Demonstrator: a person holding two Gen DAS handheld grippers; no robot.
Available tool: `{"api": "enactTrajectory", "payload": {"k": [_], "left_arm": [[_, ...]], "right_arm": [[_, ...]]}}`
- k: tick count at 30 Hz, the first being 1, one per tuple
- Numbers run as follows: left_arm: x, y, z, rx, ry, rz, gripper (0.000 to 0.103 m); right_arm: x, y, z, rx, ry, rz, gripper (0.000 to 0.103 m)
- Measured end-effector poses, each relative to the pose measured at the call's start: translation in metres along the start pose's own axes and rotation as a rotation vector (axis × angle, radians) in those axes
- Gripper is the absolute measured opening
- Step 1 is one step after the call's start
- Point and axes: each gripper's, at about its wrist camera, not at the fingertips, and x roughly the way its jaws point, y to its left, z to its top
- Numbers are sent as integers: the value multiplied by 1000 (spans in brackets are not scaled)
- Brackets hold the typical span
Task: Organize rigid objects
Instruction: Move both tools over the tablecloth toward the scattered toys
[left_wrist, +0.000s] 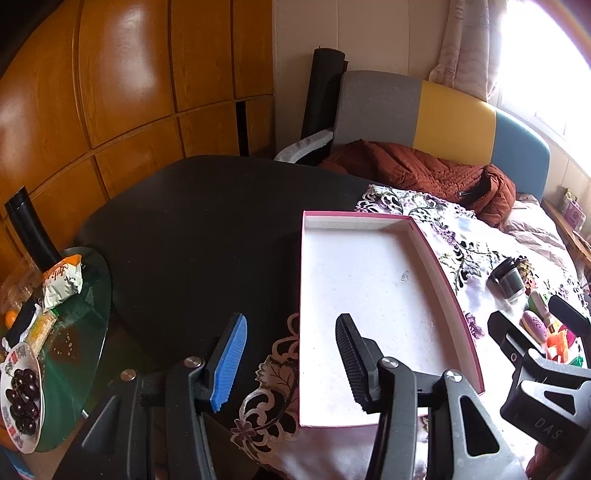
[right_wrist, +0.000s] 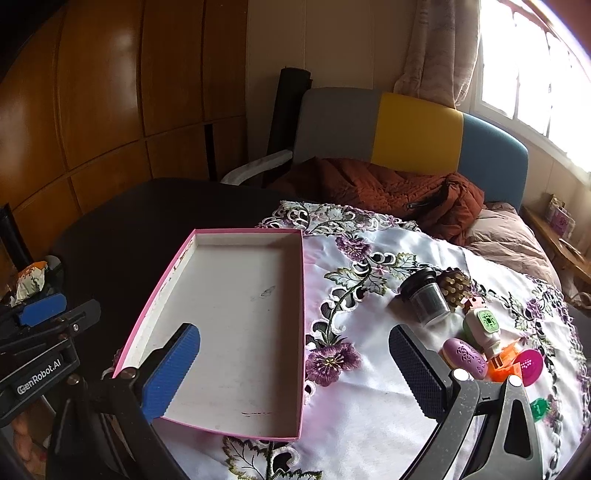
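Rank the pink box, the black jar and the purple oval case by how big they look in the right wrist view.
1. Pink box, by far the largest.
2. Black jar.
3. Purple oval case, close to the jar in apparent size; the order is unsure.

We see a pink-edged white box (right_wrist: 229, 325) on a white cloth (right_wrist: 369, 406) embroidered with purple flowers, beside a grey, yellow and blue chair back (right_wrist: 406, 133).

Home bedroom: bed (right_wrist: 509, 236), wooden wardrobe (right_wrist: 92, 110).
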Motion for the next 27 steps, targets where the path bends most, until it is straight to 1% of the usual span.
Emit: {"api": "enactTrajectory", "payload": {"k": [7,16,23,27], "left_arm": [[0,-3,1,14,4,-10,51],[2,-15,0,59,17,-38,51],[3,-29,-1,103,29,-110,51],[6,-38,-2,119,58,-213,52]], "right_arm": [[0,-11,3,7,0,3,103],[0,-49,9,47,0,-55,103],[-2,-90,11,86,2,-104,103],[-3,-119,12,124,7,-115,103]]}}
